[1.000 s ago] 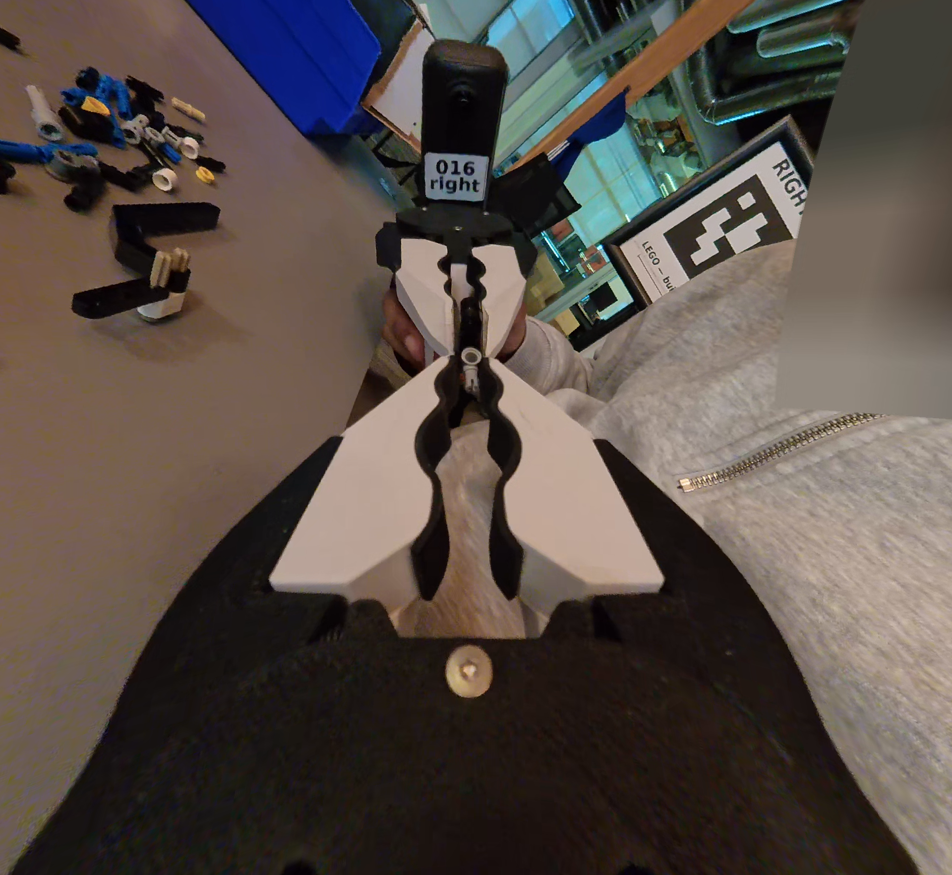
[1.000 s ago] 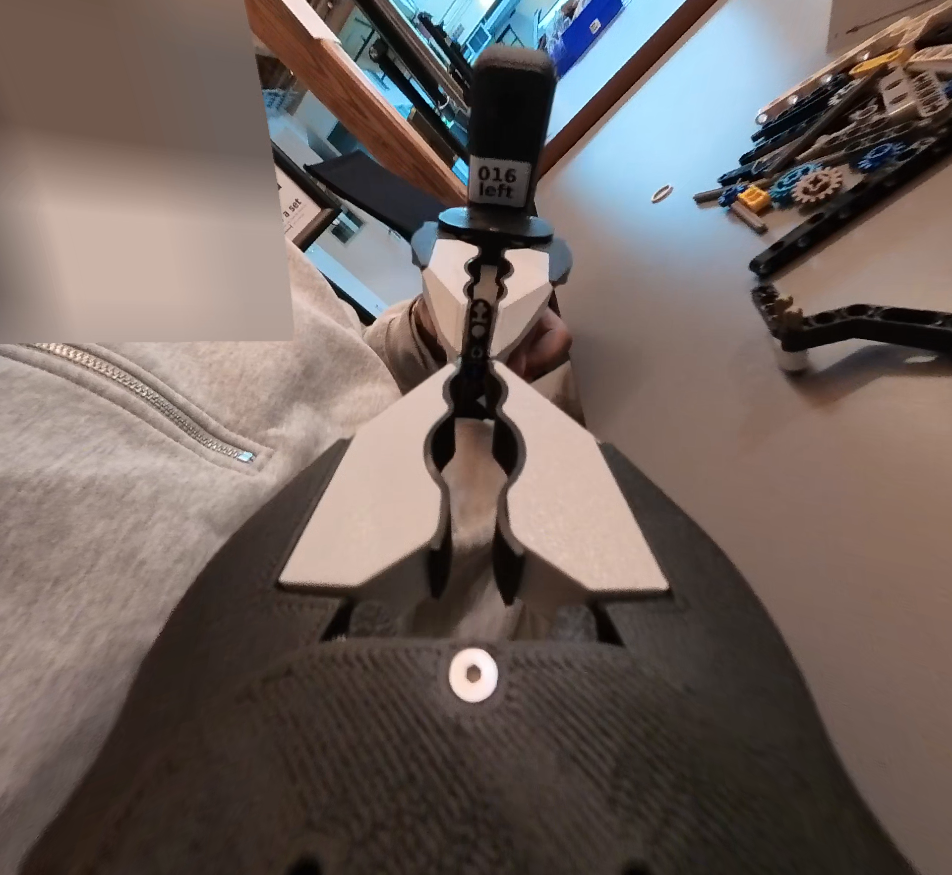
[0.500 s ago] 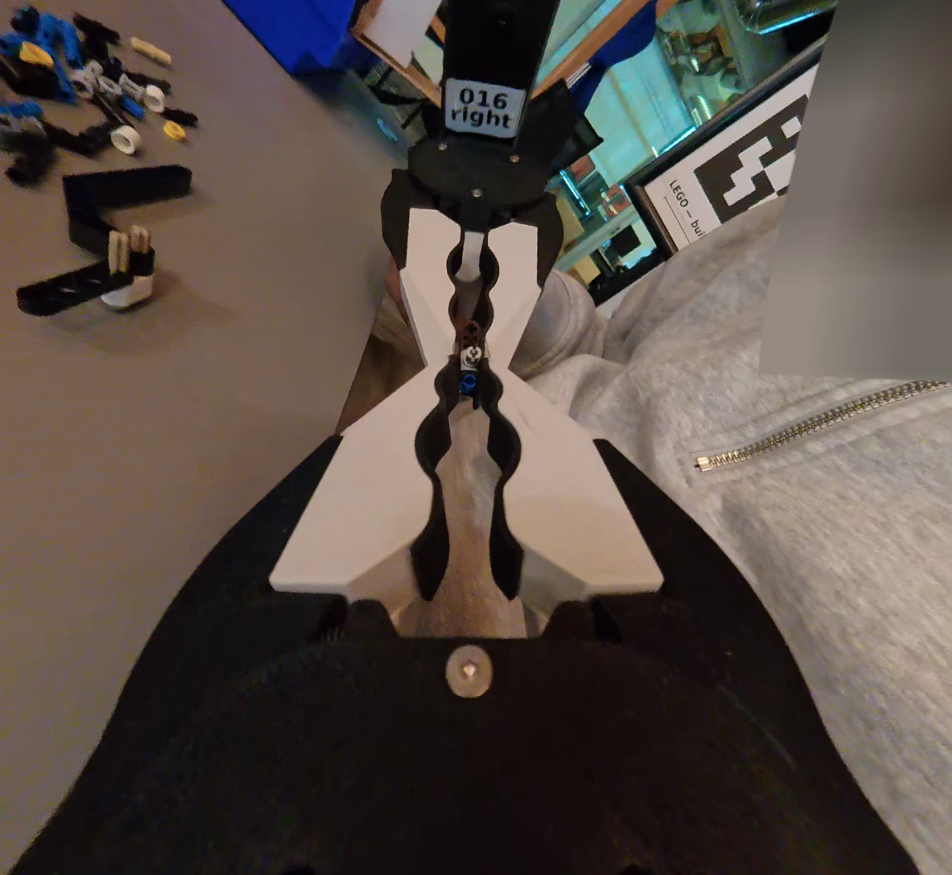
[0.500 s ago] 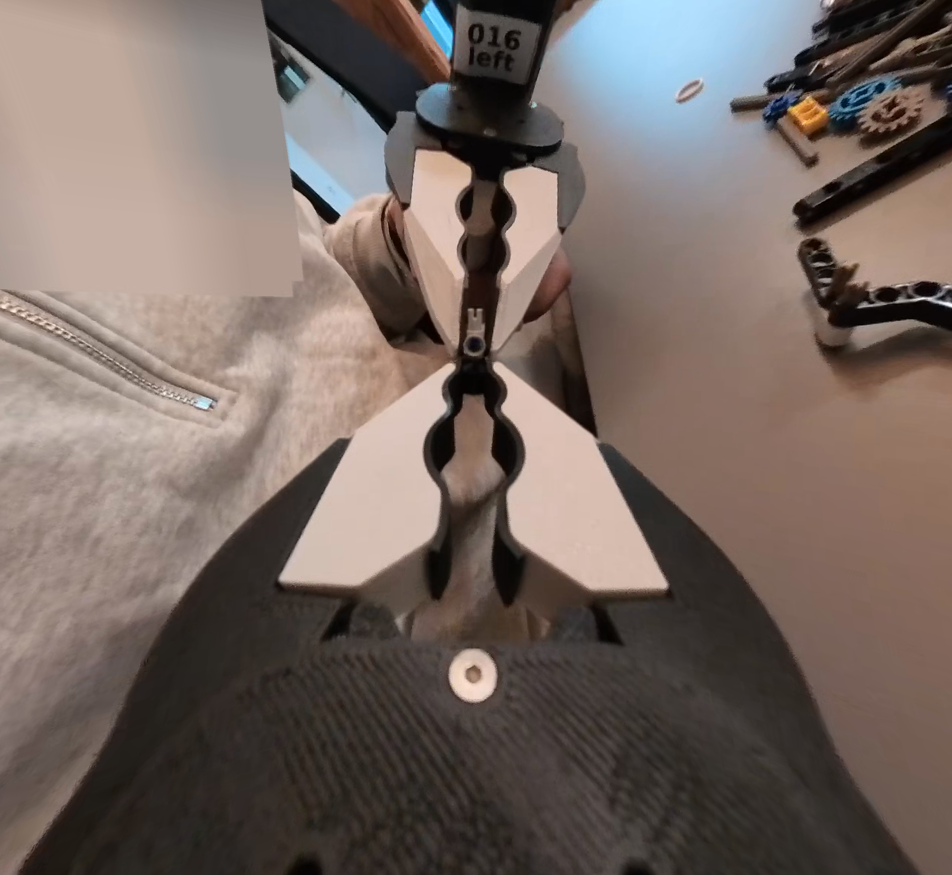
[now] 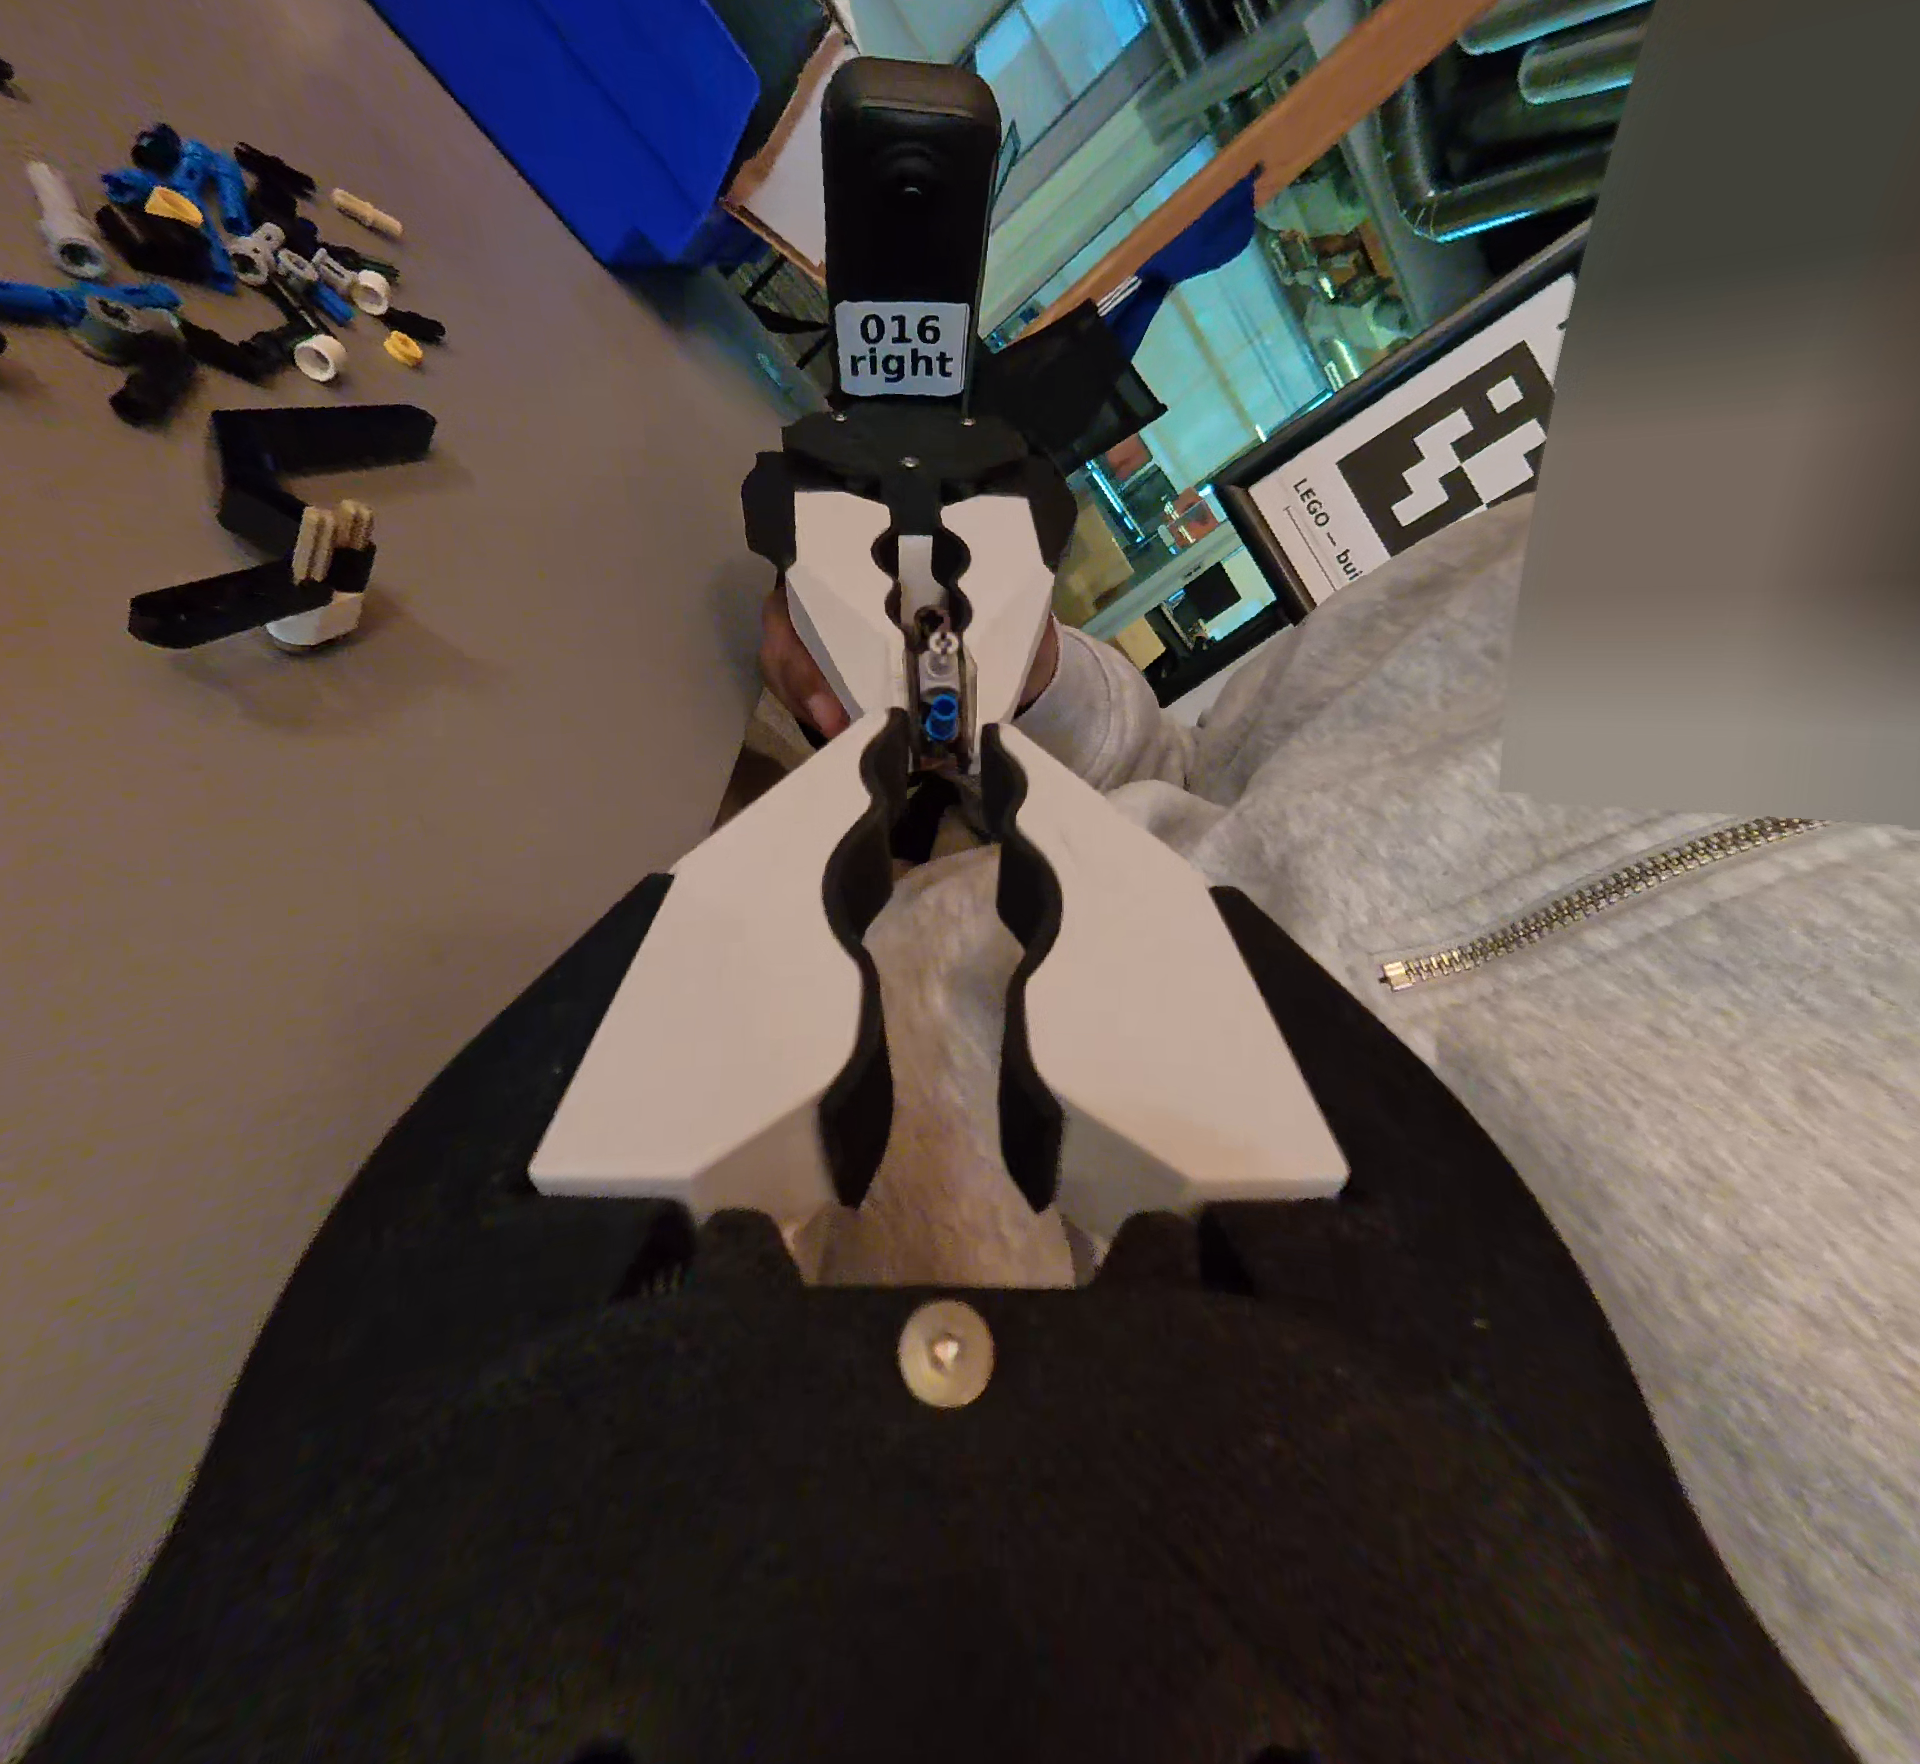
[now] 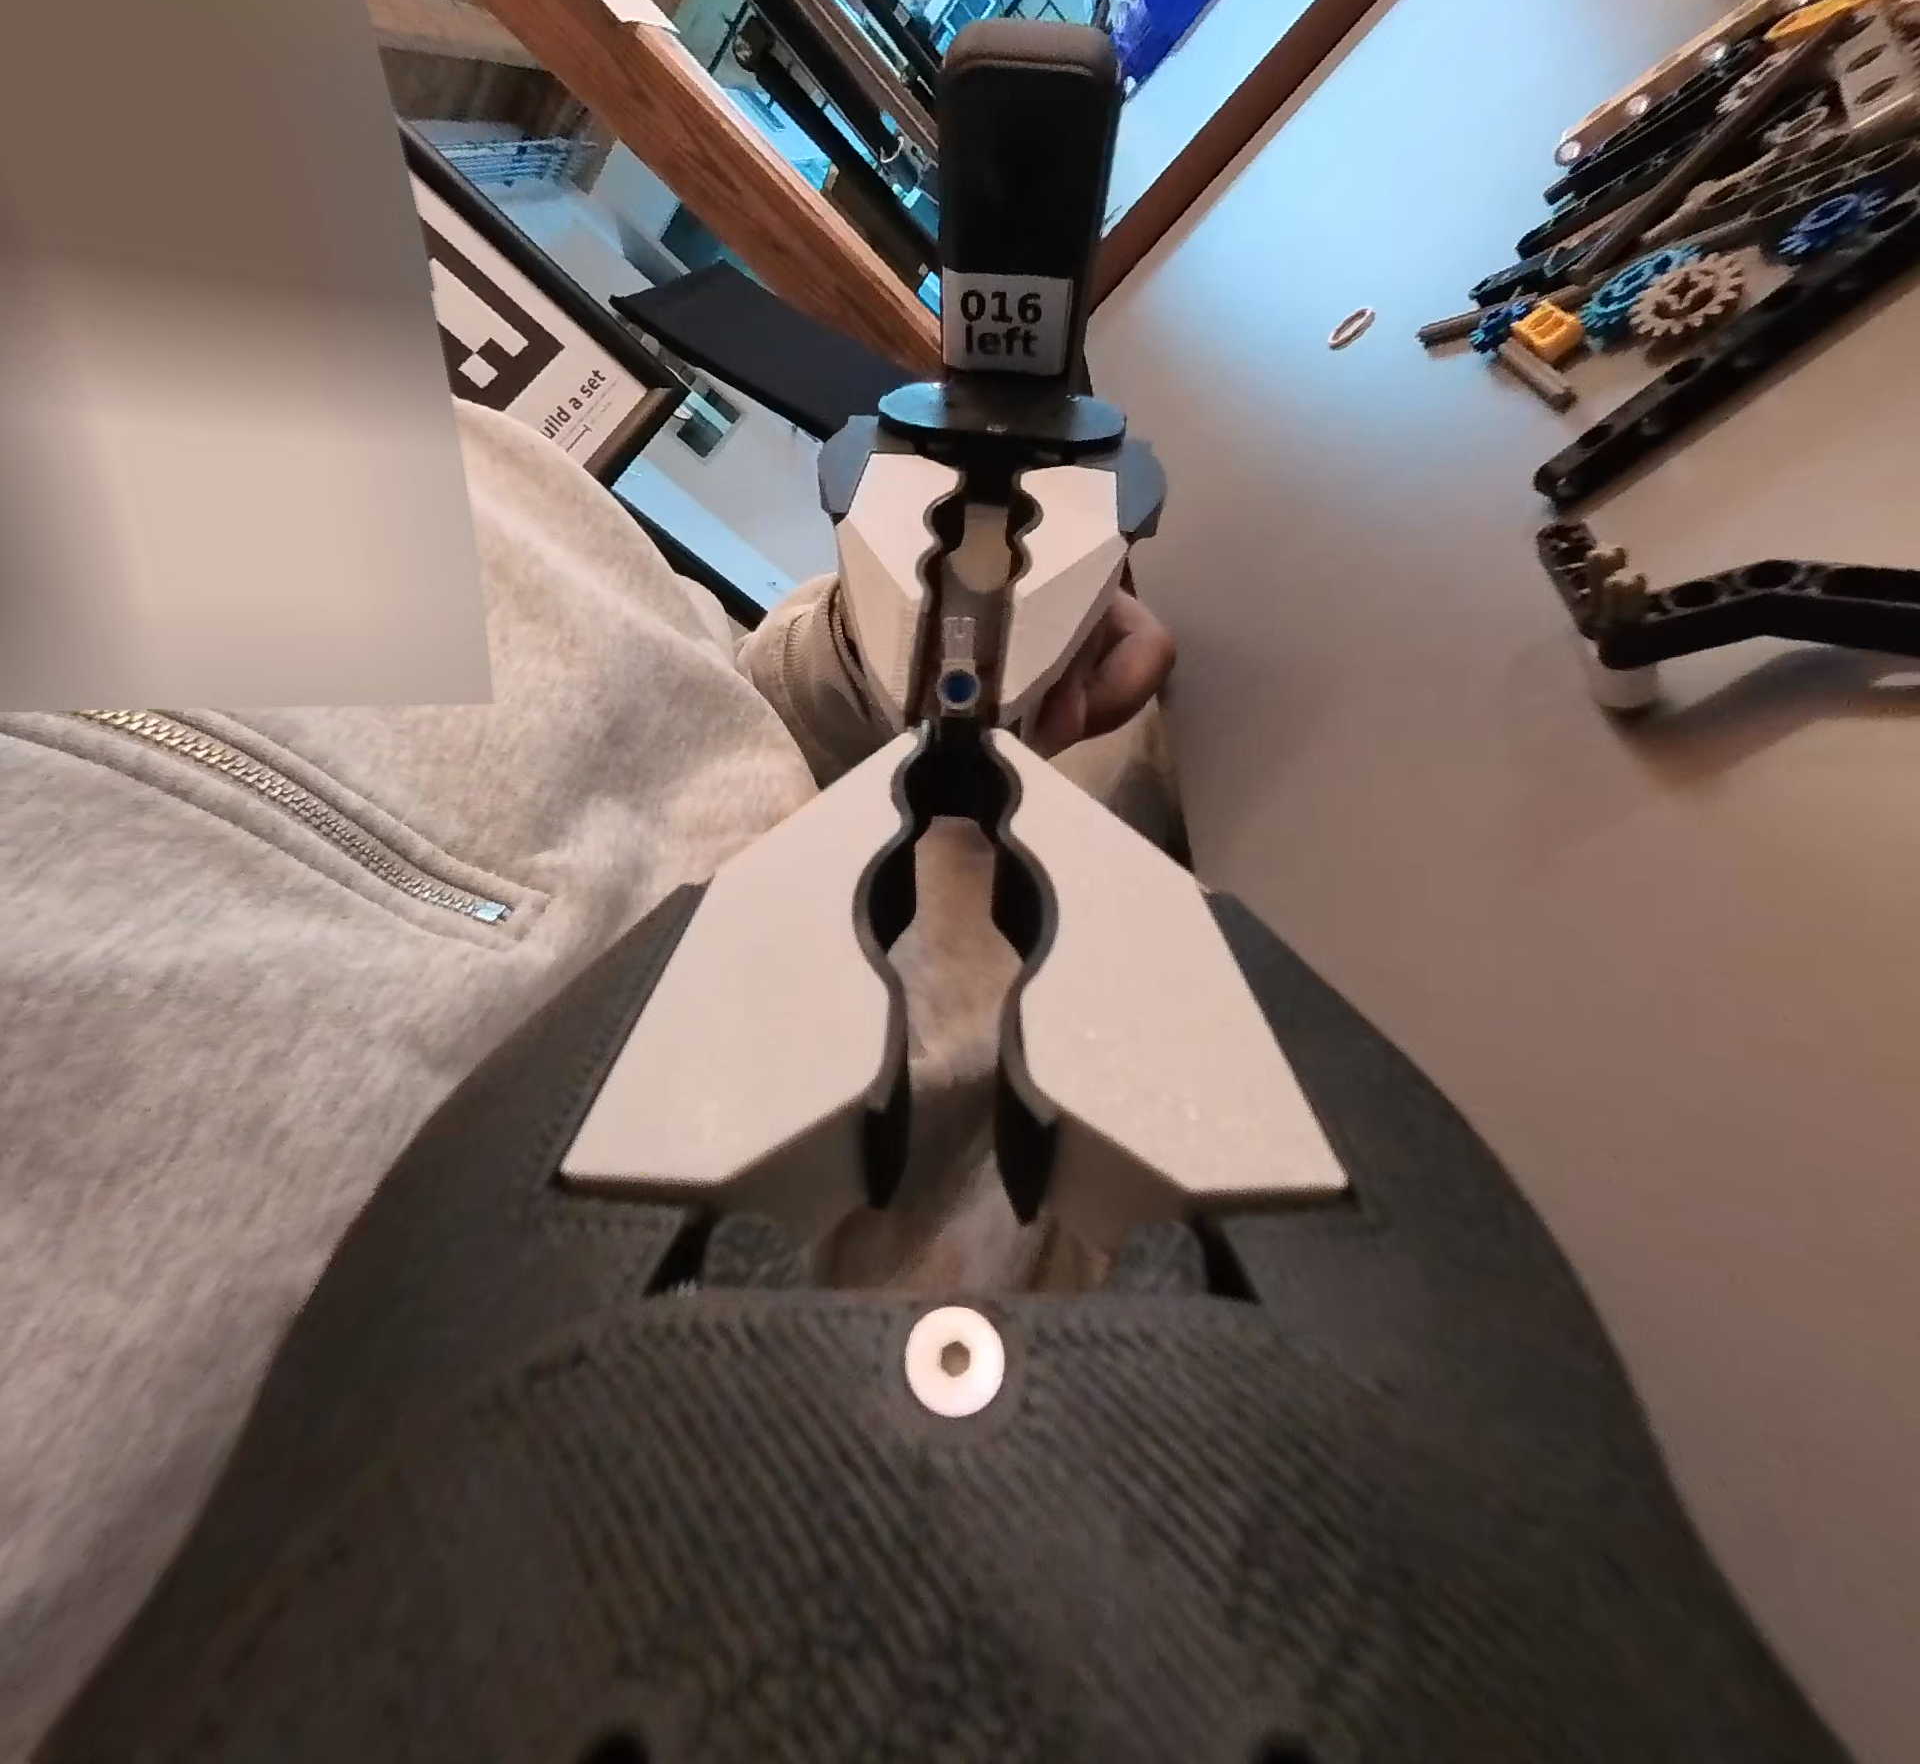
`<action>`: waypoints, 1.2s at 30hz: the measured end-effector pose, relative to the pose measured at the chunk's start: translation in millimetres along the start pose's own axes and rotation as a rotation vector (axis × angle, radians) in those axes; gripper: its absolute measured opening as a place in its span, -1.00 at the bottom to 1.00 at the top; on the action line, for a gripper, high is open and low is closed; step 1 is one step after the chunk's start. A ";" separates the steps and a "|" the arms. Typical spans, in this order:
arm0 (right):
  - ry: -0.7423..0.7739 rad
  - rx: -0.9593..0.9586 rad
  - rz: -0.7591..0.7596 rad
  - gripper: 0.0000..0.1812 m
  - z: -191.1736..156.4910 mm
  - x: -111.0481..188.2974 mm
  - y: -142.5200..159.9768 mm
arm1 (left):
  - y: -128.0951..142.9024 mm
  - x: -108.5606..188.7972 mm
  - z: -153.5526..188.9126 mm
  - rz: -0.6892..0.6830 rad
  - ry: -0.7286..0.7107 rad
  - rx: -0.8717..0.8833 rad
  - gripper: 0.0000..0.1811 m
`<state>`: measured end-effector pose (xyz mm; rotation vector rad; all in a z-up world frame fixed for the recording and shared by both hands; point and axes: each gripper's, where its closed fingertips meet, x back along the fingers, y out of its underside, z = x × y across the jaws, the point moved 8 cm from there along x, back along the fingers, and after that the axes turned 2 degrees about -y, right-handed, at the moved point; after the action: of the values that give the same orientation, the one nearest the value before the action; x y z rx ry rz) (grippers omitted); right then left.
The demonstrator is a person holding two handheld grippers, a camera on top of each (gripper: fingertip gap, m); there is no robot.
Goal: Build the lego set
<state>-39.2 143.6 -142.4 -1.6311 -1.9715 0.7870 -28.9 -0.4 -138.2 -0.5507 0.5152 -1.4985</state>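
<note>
Tongs (image 5: 940,738) now apart, tip-to-tip w/ pin (image 5: 941,712)

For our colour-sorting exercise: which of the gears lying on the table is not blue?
The tan gear, lying flat next to a blue gear, near the long black beam. The other gears in the pile are blue.

Workshop: exposed ducts (image 5: 1496,93), blue bin (image 5: 540,21), grey worktable (image 5: 468,779).

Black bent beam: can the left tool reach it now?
Probably not yet: the left tool is shut on a small part shared with the right tool, though nothing blocks the way to the black bent beam.
</note>
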 end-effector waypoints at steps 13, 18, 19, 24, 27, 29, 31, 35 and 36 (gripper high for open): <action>0.026 0.138 0.049 -0.48 -5.5 6.1 -6.9 | -1.0 2.1 -3.6 0.052 0.077 0.112 -0.94; 0.075 0.507 0.144 -0.41 -25.6 18.4 -16.3 | -1.8 5.7 -4.4 0.094 0.212 0.232 -0.93; 0.082 0.580 0.119 -0.43 -29.6 18.4 -14.7 | -0.8 4.9 -3.3 0.085 0.228 0.238 -0.93; 0.094 0.693 0.024 -0.66 -35.1 17.7 -6.7 | 5.9 -3.8 3.0 0.005 0.250 0.224 -0.94; 0.069 0.688 0.004 -0.71 -35.7 15.2 -4.7 | 7.0 -4.9 3.5 0.012 0.271 0.250 -0.94; 0.077 0.728 -0.003 -0.84 -37.6 14.7 -4.3 | 7.9 -4.9 2.3 0.009 0.270 0.264 -0.94; 0.085 0.761 -0.003 -0.91 -39.3 14.6 -4.0 | 9.0 -5.4 2.3 0.002 0.292 0.284 -0.93; 0.075 0.759 -0.023 -0.93 -39.8 12.5 -2.1 | 13.9 -10.1 3.0 -0.031 0.323 0.318 -0.93; 0.067 0.743 -0.025 -0.88 -39.4 11.9 -2.1 | 14.2 -11.0 3.4 -0.032 0.327 0.319 -0.93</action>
<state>-16.6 160.4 -112.3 -1.1562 -1.3891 1.2434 -15.9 10.6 -144.8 -0.0632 0.5056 -1.6716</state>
